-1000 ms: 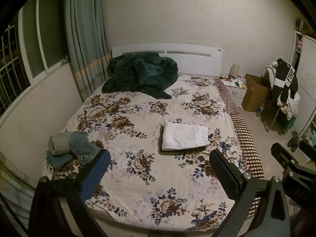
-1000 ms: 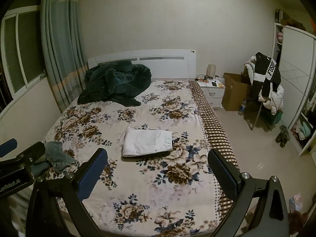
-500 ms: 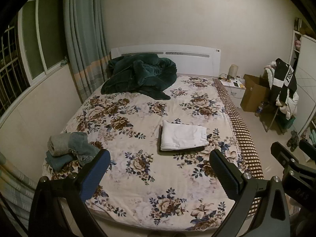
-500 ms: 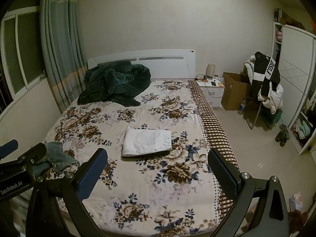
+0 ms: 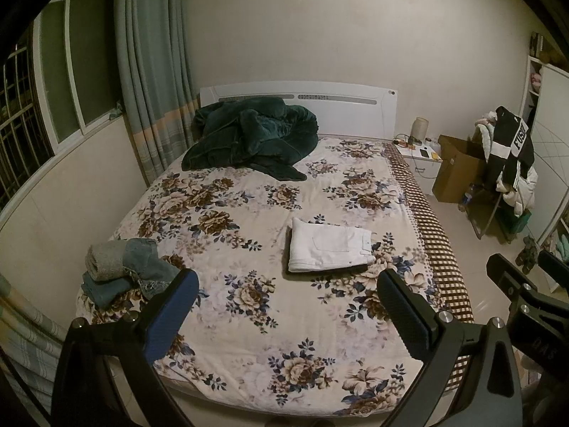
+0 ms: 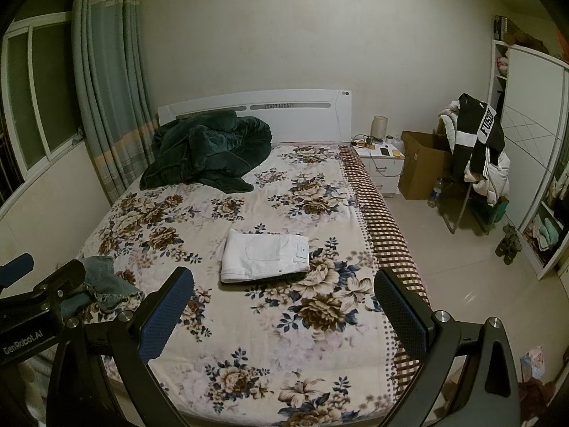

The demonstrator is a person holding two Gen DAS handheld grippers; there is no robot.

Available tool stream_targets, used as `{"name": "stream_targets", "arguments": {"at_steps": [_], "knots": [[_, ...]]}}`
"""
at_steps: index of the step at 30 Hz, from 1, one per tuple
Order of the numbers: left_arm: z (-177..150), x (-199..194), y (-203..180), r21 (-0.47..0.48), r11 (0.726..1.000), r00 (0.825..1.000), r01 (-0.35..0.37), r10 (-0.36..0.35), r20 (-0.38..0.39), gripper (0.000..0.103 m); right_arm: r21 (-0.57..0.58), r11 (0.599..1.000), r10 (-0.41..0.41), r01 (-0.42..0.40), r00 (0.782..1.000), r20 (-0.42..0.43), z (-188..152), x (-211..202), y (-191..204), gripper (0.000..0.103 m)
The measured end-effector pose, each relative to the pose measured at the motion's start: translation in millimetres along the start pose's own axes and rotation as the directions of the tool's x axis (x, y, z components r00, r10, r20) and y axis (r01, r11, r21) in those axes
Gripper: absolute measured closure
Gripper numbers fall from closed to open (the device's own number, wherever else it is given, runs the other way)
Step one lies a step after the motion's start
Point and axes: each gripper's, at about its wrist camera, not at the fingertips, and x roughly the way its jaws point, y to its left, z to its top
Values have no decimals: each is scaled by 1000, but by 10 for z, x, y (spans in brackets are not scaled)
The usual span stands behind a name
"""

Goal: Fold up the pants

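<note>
Left wrist view: our left claw (image 5: 286, 302) and right claw (image 6: 284, 302) gape wide, holding nothing. We could bump the folded white pants (image 5: 329, 245) and undo them.

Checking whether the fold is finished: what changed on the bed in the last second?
Nothing visibly changed. The white pants lie folded mid-bed, the denim pile sits at the left edge, and both the left gripper and right gripper hang open, holding nothing.

White pants (image 5: 329, 249) smooth matt cloth; green blanket (image 5: 252, 135) plush, probably velvet.
</note>
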Motion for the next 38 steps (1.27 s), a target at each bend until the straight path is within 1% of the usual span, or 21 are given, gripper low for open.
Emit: {"name": "stream_targets", "arguments": {"at_steps": [14, 20, 33, 38], "knots": [[-12, -8, 2, 1, 1000, 1000, -1, 1, 2, 0, 4, 1000, 0, 0, 1000, -3, -8, -21, -4, 0], [47, -27, -73, 6, 1000, 1000, 1, -1, 5, 0, 6, 1000, -2, 2, 1000, -1, -22, -54, -23, 0], [27, -29, -68, 5, 1000, 1000, -1, 1, 3, 0, 11, 1000, -4, 4, 1000, -4, -36, -99, -37, 0], [77, -44, -127, 5, 1000, 1000, -2, 2, 9, 0, 13, 1000, -6, 6, 1000, -3, -37, -110, -40, 0]]}}
